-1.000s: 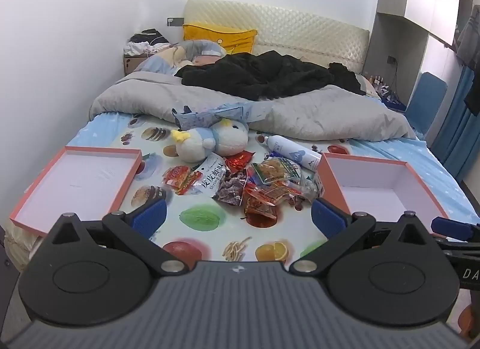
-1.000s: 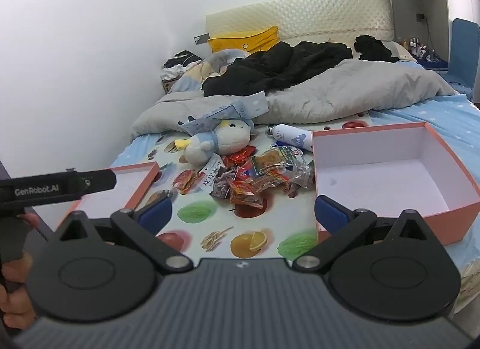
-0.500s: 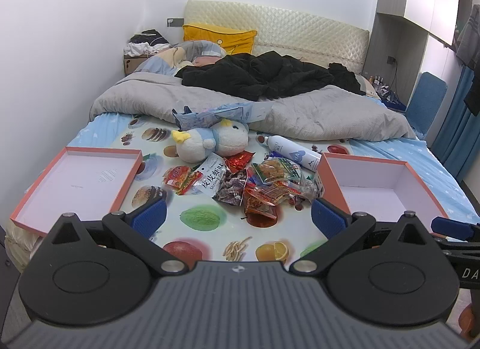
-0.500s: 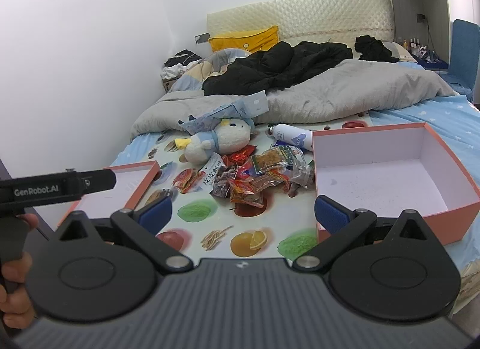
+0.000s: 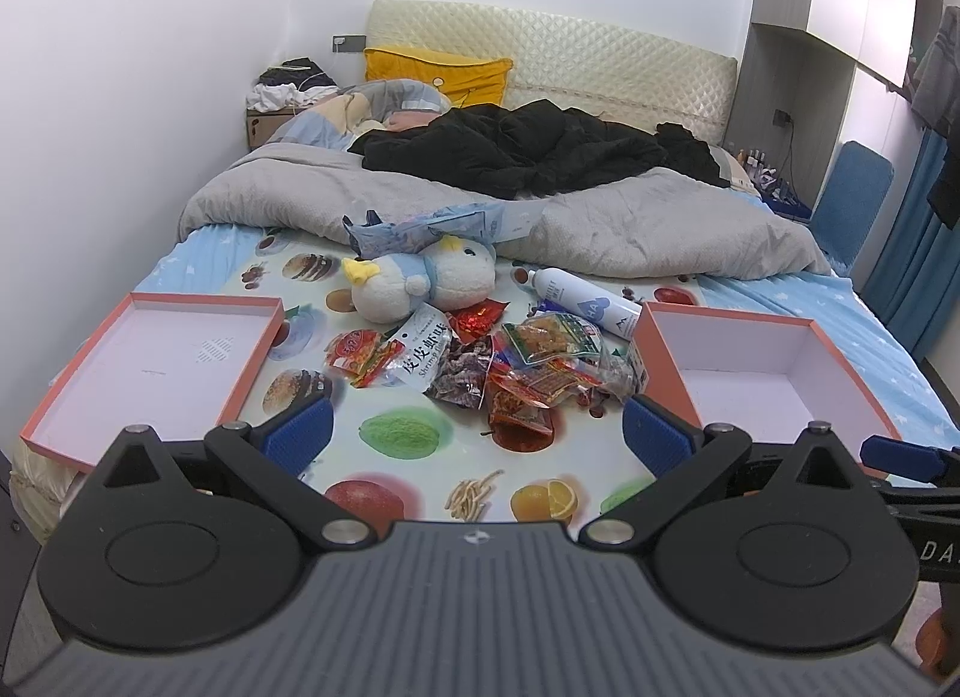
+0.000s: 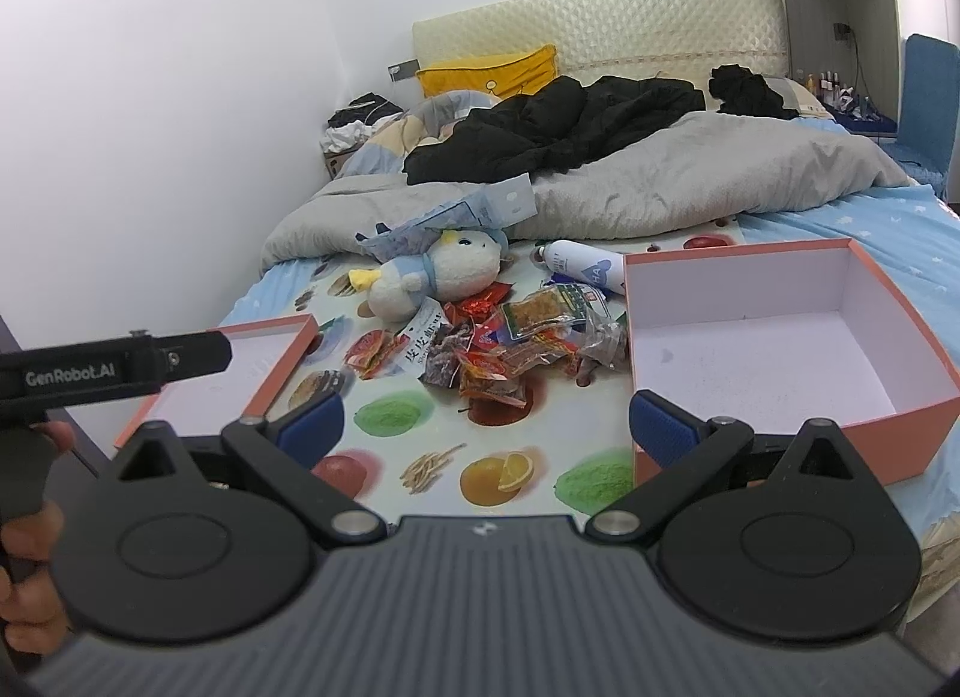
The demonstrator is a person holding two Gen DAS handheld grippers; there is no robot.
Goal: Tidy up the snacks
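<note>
The snack pile sits dead ahead of you on the fruit-print sheet, a loose heap of crinkled packets; they overlap too much for you to count. Your left gripper is spread wide and carrying nothing, blue pads well short of the heap, which lies beyond the gap between them. Your right gripper is just as wide apart and just as bare, and from there the pile lies ahead and a touch left of centre.

Two pink containers flank the snacks: one shallow lid off to the left of your left gripper, one deep box hard by your right gripper's right-hand pad, its near corner hidden behind that pad. Only the right wrist view looks down onto the box's white floor; the left wrist view catches mostly its walls. The right view alone shows your hand wrapped round the left tool's handle, while the left view shows a blue tip of the right tool at its right edge.

Past the heap lie one plush bird and one white spray can, the can lying on its side near the box's far corner. Farther back, a grey duvet carries one black garment.
</note>
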